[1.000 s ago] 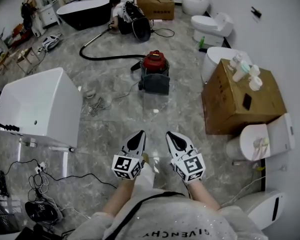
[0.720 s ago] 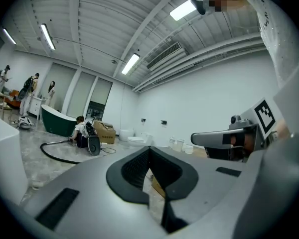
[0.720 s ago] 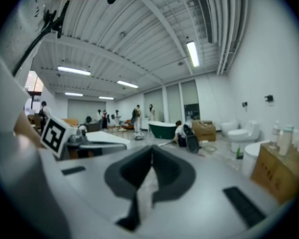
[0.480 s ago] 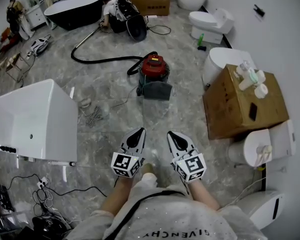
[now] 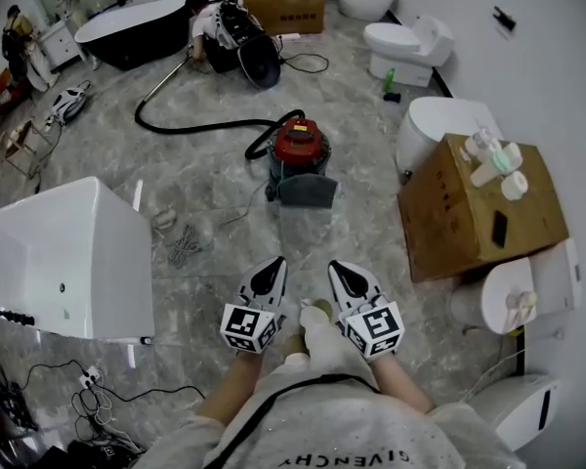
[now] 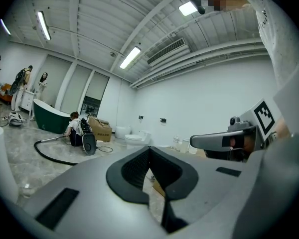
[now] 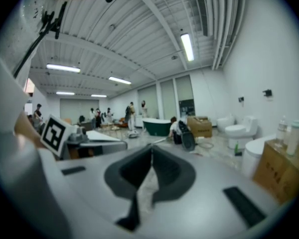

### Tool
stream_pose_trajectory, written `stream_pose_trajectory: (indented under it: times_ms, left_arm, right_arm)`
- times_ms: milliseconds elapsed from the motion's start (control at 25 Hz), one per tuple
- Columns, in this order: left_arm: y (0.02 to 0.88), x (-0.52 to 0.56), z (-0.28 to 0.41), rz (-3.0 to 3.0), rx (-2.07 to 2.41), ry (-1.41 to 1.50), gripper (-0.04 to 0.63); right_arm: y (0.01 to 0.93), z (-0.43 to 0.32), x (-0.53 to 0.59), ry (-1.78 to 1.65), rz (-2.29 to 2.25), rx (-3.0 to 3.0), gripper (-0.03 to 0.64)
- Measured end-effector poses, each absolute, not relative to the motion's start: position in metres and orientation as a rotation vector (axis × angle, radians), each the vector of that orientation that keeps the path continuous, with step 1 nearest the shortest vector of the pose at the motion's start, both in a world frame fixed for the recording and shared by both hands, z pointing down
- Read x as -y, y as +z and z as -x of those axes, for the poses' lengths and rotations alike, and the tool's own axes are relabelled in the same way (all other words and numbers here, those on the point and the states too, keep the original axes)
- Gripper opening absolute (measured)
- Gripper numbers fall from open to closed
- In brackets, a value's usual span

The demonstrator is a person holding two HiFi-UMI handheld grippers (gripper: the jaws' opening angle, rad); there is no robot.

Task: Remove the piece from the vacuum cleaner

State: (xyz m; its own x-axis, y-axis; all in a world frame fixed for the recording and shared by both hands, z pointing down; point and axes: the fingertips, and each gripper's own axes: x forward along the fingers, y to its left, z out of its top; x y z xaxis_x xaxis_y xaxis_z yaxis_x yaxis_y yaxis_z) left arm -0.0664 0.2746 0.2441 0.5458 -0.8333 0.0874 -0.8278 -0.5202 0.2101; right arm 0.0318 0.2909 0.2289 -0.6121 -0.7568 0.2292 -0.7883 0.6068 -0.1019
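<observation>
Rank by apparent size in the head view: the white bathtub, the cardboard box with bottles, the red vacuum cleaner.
1. white bathtub, only slightly larger
2. cardboard box
3. red vacuum cleaner, clearly smallest

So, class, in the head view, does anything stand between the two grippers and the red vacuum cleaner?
Nothing visible does. Only floor lies between the left gripper, the right gripper and the vacuum cleaner. The cable tangle lies off to the left and the cardboard box stands to the right, both outside that path.
</observation>
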Motion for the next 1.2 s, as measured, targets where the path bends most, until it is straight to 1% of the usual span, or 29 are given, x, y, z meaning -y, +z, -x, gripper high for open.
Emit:
stream_pose_trajectory:
  times_ms: [240, 600, 1200]
  left_arm:
    - [0.251, -0.234, 0.075, -2.551, 1.42, -0.023, 0.021]
    - [0.249, -0.143, 0.074, -2.548, 1.443, -0.026, 0.021]
    - [0.262, -0.045, 0.043, -2.526, 1.411, -0.009, 0.021]
  right_arm:
    - [0.238, -0.021, -0.244, 0.291, -1.235, 2.694, 0.015]
    - [0.246, -0.015, -0.151, 0.286, -1.157, 2.705, 0.015]
    - [0.261, -0.039, -0.054, 0.33, -1.126, 2.679, 0.015]
